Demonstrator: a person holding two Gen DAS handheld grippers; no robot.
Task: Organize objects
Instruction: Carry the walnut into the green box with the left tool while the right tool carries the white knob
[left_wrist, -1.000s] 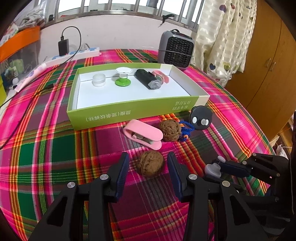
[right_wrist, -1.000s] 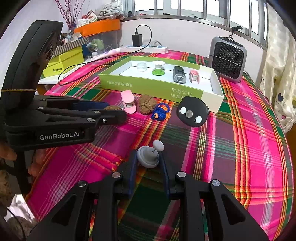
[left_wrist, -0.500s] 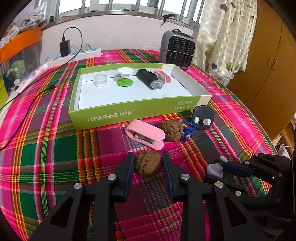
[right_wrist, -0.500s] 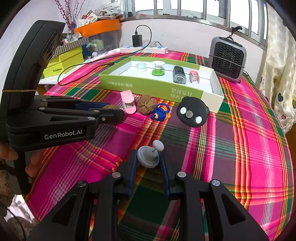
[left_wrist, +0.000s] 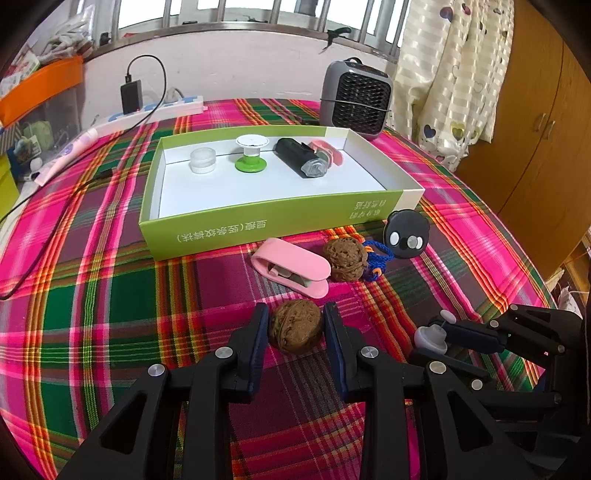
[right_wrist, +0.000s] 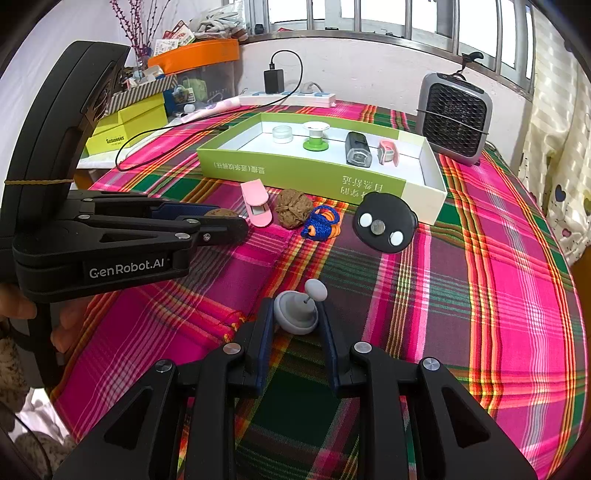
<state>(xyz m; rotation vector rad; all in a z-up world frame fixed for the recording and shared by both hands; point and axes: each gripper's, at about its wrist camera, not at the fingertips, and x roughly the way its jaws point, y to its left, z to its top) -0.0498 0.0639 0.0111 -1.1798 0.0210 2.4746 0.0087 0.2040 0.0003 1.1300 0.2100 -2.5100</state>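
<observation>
My left gripper (left_wrist: 294, 325) is shut on a brown walnut (left_wrist: 294, 325) just above the plaid tablecloth. My right gripper (right_wrist: 295, 317) is shut on a small grey knob (right_wrist: 296, 311) with a white pin head; it also shows in the left wrist view (left_wrist: 430, 336). Ahead lies a green box (left_wrist: 258, 225) with a white floor holding a clear cap (left_wrist: 202, 158), a green-and-white spool (left_wrist: 251, 152), a black device (left_wrist: 300, 157) and a pink clip (left_wrist: 327, 151). In front of the box lie a pink clip (left_wrist: 291, 266), a second walnut (left_wrist: 345, 258), a blue cord (left_wrist: 375, 256) and a black round remote (left_wrist: 405, 234).
A grey fan heater (left_wrist: 354, 96) stands behind the box at the back right. A power strip with a black charger (left_wrist: 132, 96) and cable lies at the back left. Yellow boxes (right_wrist: 127, 125) and an orange bin (right_wrist: 199, 55) stand off the table's left side. A wooden wardrobe (left_wrist: 535, 110) is at the right.
My left gripper's fingers have closed in from either side of the walnut and now grip it. My right gripper has stayed still, holding the knob.
</observation>
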